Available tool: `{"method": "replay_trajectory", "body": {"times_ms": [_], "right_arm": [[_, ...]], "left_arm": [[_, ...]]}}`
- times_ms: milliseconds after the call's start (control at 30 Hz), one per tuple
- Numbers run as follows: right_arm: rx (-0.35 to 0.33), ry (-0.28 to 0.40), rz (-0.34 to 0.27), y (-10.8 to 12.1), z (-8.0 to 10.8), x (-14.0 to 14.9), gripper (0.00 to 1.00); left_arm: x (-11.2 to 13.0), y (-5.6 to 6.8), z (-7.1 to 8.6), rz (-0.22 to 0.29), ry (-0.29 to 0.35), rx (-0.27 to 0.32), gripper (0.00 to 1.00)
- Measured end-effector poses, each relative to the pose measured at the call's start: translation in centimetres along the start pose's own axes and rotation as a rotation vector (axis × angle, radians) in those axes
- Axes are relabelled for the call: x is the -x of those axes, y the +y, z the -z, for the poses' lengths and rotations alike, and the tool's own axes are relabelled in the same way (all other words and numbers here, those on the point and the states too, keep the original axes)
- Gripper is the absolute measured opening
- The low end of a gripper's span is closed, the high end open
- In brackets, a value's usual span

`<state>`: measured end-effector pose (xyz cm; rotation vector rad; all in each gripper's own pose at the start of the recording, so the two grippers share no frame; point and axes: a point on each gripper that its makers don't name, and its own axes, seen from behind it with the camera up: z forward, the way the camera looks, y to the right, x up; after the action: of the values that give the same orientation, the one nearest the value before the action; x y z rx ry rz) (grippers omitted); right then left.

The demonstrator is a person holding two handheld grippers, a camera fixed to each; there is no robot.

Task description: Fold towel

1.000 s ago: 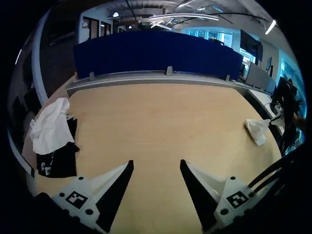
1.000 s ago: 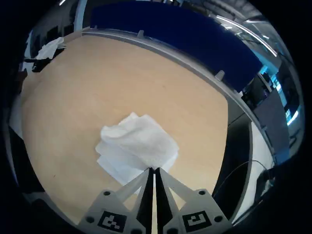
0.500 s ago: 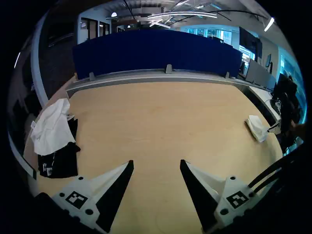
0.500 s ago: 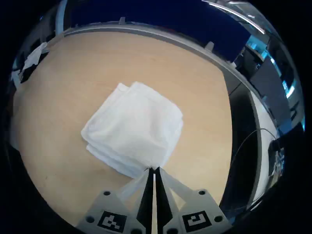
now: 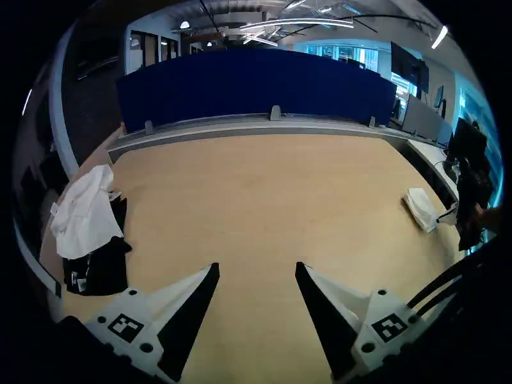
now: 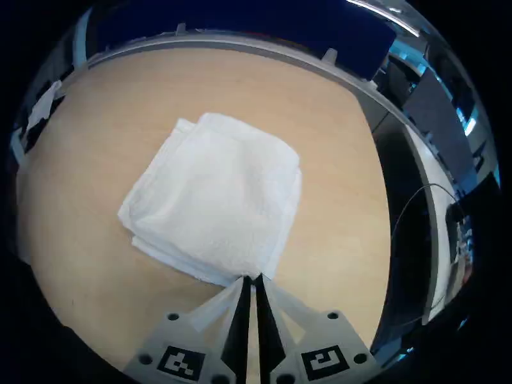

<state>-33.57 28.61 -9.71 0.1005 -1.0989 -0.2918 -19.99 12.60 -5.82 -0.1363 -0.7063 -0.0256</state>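
Before my right tool (image 6: 251, 280), clamped on a corner for squaring, lies the folded white towel (image 6: 214, 192); left tool (image 5: 256, 265) apart.

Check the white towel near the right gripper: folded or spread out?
Folded: the towel lies as a compact square, stacked layer edges visible along its sides.

Wooden table (image 5: 269, 192), blue partition (image 5: 256, 83) — ceiling strip lights (image 5: 301, 24)

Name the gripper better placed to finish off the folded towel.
Right. The right gripper is shut on the near corner of the towel; the left gripper hangs open over the table, far from it.
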Motion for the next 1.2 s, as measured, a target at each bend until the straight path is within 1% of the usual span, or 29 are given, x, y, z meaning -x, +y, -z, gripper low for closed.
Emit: {"method": "replay_trajectory", "body": {"times_ms": [100,200,333,400,533,600,633,667,800,1033,1100,1200], "right_arm": [[0.005,0.001,0.003,0.0,0.2,0.0,0.13],[0.005,0.002,0.002,0.0,0.5,0.0,0.24],[0.0,0.004,0.002,-0.2,1.1,0.1,0.46],[-0.002,0.005,0.003,-0.3,1.4,0.1,0.58],[0.002,0.003,0.003,-0.3,1.7,0.2,0.73],[0.001,0.004,-0.001,-0.4,2.0,0.2,0.87],[-0.004,0.007,-0.004,-0.6,2.1,0.2,0.95],[-0.009,0.01,-0.007,-0.7,2.2,0.1,1.0],[-0.021,0.042,-0.031,-1.3,2.9,-0.7,1.0],[-0.023,0.099,-0.074,-1.8,3.8,-2.6,1.0],[-0.026,0.121,-0.098,-2.1,3.9,-3.3,1.0],[-0.033,0.161,-0.151,-2.6,3.9,-4.8,1.0]], "left_arm": [[0.0,0.0,0.0,0.0,0.0,0.002,0.88],[-0.1,0.0,0.1,0.0,0.002,0.003,0.88],[-0.2,-0.1,0.1,0.0,0.004,0.004,0.88],[-0.2,-0.2,0.1,0.001,0.005,0.004,0.88],[-0.2,-0.2,0.1,0.001,0.006,0.008,0.88],[-0.2,-0.2,0.1,0.0,0.007,0.011,0.88],[-0.2,-0.2,0.1,0.0,0.007,0.011,0.88],[-0.2,-0.2,0.1,-0.001,0.007,0.012,0.88],[0.0,-0.3,0.0,0.003,0.007,0.014,0.88],[-0.1,-0.4,0.0,0.005,0.01,0.015,0.88],[-0.2,-0.5,0.0,0.007,0.012,0.015,0.88],[-0.2,-0.7,0.1,0.012,0.012,0.013,0.88]]}}
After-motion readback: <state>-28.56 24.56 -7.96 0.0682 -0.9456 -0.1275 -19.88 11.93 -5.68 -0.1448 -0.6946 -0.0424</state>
